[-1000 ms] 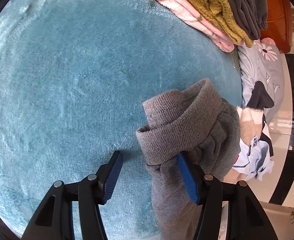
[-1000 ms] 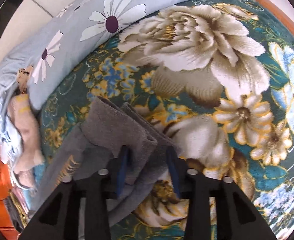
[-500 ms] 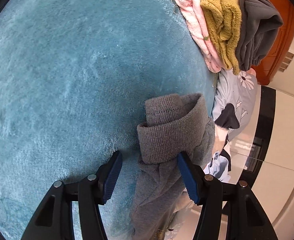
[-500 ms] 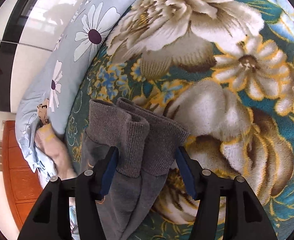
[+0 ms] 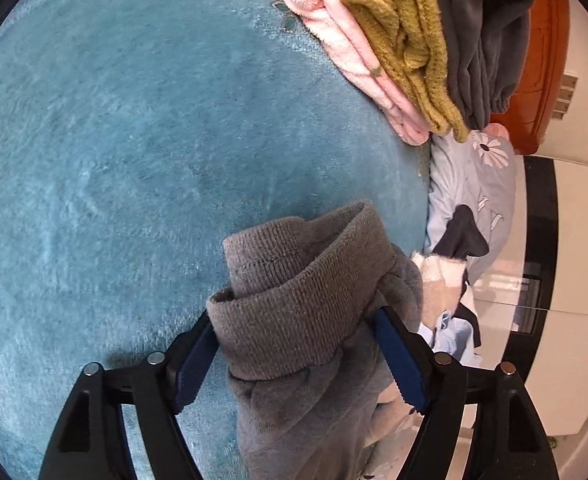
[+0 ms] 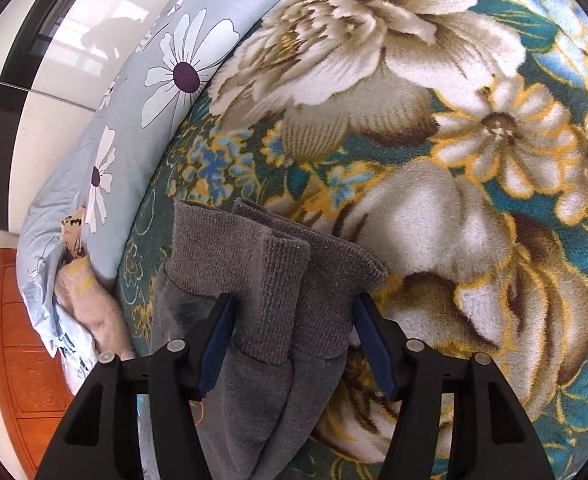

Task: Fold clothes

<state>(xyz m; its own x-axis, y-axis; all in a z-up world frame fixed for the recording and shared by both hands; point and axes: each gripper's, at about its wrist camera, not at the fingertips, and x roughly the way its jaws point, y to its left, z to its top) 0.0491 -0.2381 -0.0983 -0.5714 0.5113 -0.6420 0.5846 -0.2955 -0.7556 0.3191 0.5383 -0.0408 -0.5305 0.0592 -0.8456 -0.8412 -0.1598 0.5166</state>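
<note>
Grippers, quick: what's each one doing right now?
Left gripper: open, fingers astride the grey garment's ribbed cuff, not clamped.
Right gripper: open, straddling the doubled ribbed hem.

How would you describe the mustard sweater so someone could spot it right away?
Start at the teal blanket and look to its far right edge, where a folded stack lies near the orange wooden furniture. The mustard sweater is the middle layer, between pink fleece and a dark grey garment; it alone is nubbly yellow knit.
</note>
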